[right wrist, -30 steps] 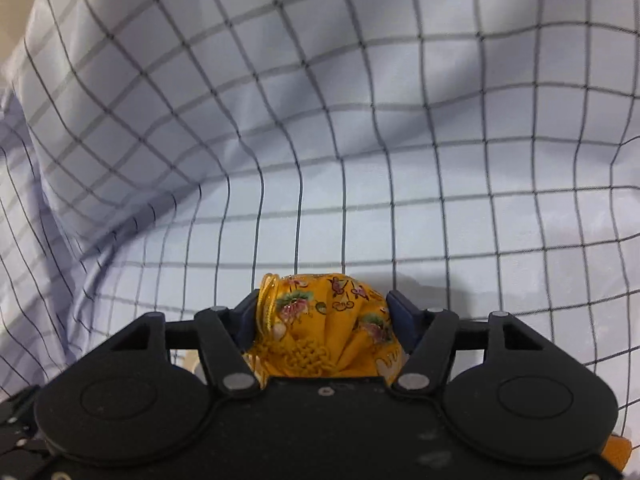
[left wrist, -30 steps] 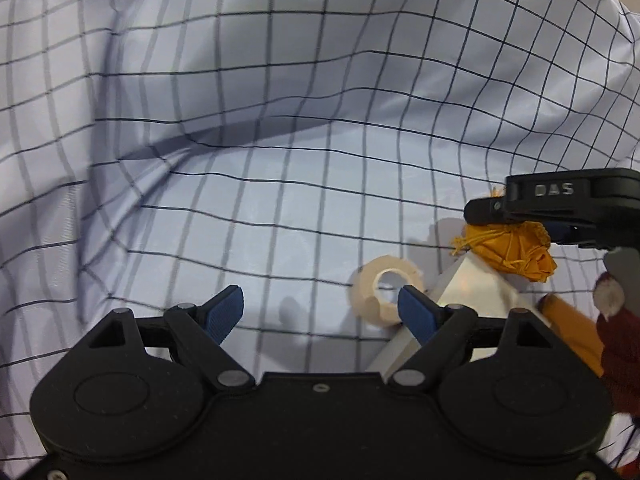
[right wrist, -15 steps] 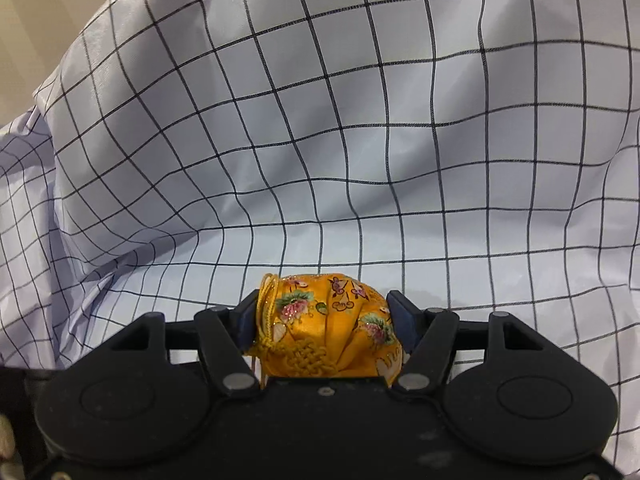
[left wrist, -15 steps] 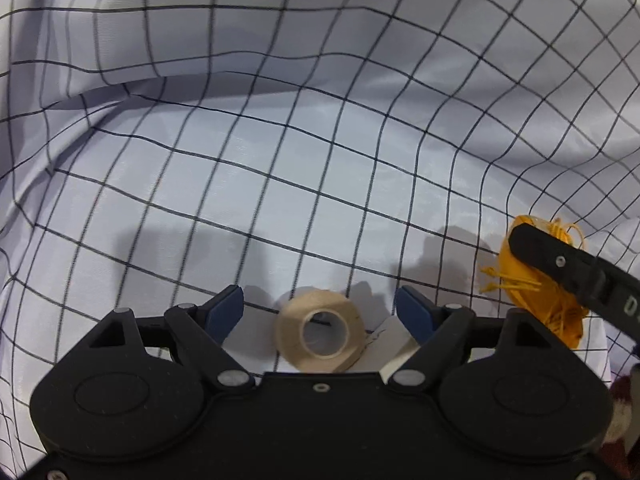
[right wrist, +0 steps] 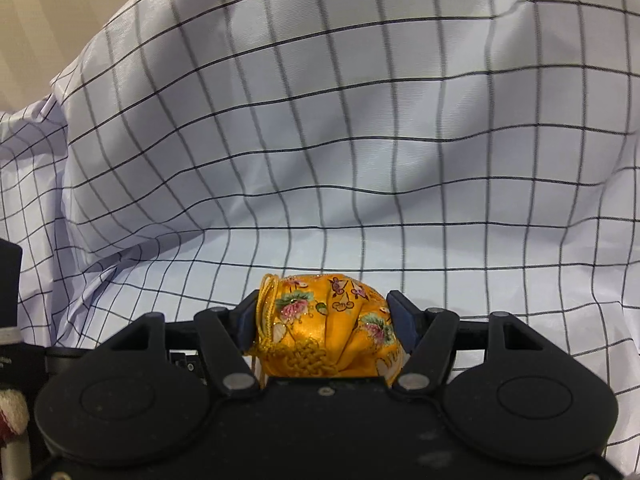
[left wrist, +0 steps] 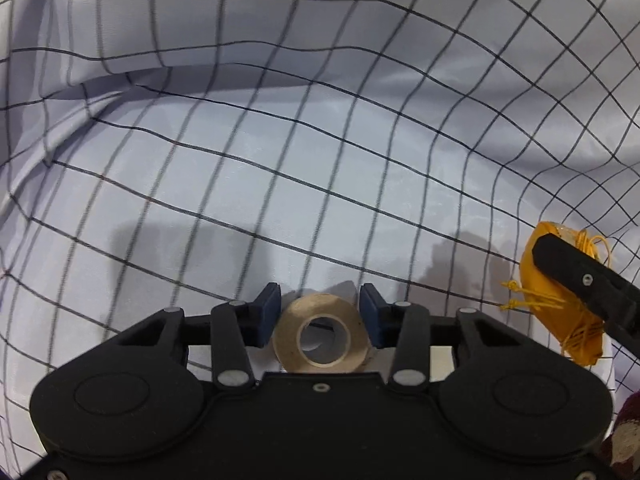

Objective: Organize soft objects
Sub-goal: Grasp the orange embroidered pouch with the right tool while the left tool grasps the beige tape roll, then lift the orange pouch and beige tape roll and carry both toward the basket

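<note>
**Both hand-held grippers loaded or loading over checked cloth**

Left wrist view, nearest first. Left hand-held gripper (left wrist: 320, 316): jaws closing on a beige, ring-shaped roll of tape (left wrist: 320, 334), hollow core facing the camera. Blue pads sit right at the roll's two outer sides; left pad appears to touch, right pad touching or a hair off, cannot tell which. Roll is stiff and round, so a side-to-side pinch across its width is the sensible hold; it should resist the squeeze, not collapse. A pale flat card or paper (left wrist: 442, 364) shows under the gripper on the right, mostly hidden.

Right side of the same view: the right hand-held gripper's black finger crosses a yellow satin drawstring pouch with floral embroidery (left wrist: 538, 276), with loose yellow cord ends trailing out of it.

Right wrist view. Right hand-held gripper (right wrist: 324, 322) is clamped at a middling width on the pouch, pads pressed into both flanks. Fabric is glossy, bunched into folds; a knotted cord ornament sits at its near face. The soft body gives under the pads, which probably explains the deep, centred bite. It looks held clear of the surface.

Farther out: a white fabric with thin black grid lines (right wrist: 360, 160) fills both views. It is smooth, slightly shiny, rumpled into ridges and hollows; no edge or corner of whatever carries it can be fixed. Beige wall (right wrist: 48, 8) at far upper left.

Judgement: a pick-up is under way on the left, a carry on the right.
</note>
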A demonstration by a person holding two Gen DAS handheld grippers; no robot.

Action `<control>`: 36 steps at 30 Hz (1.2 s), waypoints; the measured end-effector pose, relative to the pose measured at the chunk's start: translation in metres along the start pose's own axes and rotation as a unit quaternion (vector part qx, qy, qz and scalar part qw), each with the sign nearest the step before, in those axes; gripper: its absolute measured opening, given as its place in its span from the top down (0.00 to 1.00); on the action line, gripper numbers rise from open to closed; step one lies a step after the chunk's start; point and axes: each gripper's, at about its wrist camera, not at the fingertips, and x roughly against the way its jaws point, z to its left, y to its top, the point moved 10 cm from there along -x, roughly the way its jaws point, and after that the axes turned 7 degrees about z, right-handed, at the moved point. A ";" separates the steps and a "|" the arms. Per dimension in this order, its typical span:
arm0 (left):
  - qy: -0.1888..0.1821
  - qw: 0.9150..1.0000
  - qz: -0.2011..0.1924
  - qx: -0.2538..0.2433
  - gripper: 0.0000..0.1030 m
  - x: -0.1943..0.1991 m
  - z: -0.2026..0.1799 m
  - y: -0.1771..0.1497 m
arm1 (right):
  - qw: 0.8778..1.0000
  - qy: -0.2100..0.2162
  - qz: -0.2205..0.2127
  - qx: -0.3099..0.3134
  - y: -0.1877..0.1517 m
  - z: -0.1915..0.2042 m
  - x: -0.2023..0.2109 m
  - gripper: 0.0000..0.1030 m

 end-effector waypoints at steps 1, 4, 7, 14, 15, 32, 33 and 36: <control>0.001 1.000 -0.004 0.003 0.58 0.003 0.004 0.001 | 1.000 0.000 0.001 0.005 0.000 0.005 -0.001 0.37; 0.001 1.000 -0.014 0.014 0.59 0.014 0.021 0.001 | 1.000 0.003 0.005 0.019 -0.001 0.021 -0.004 0.37; 0.010 0.999 -0.026 0.024 0.60 0.028 0.045 0.001 | 0.999 0.011 0.008 0.039 -0.004 0.044 -0.007 0.37; 0.024 0.998 -0.036 0.047 0.61 0.044 0.102 -0.014 | 0.995 0.039 0.018 0.091 -0.021 0.112 -0.012 0.37; 0.022 0.998 -0.035 0.051 0.61 0.046 0.106 -0.017 | 0.995 0.041 0.018 0.093 -0.023 0.121 -0.014 0.37; 0.001 1.000 -0.020 0.007 0.48 0.024 0.053 -0.023 | 0.998 0.015 -0.011 0.057 -0.013 0.081 0.013 0.36; 0.003 1.000 -0.018 0.004 0.51 0.022 0.053 -0.022 | 0.998 0.016 -0.010 0.056 -0.014 0.081 0.012 0.36; -0.007 1.000 -0.018 0.010 0.53 0.019 0.055 -0.022 | 0.998 0.016 -0.008 0.056 -0.015 0.080 0.011 0.36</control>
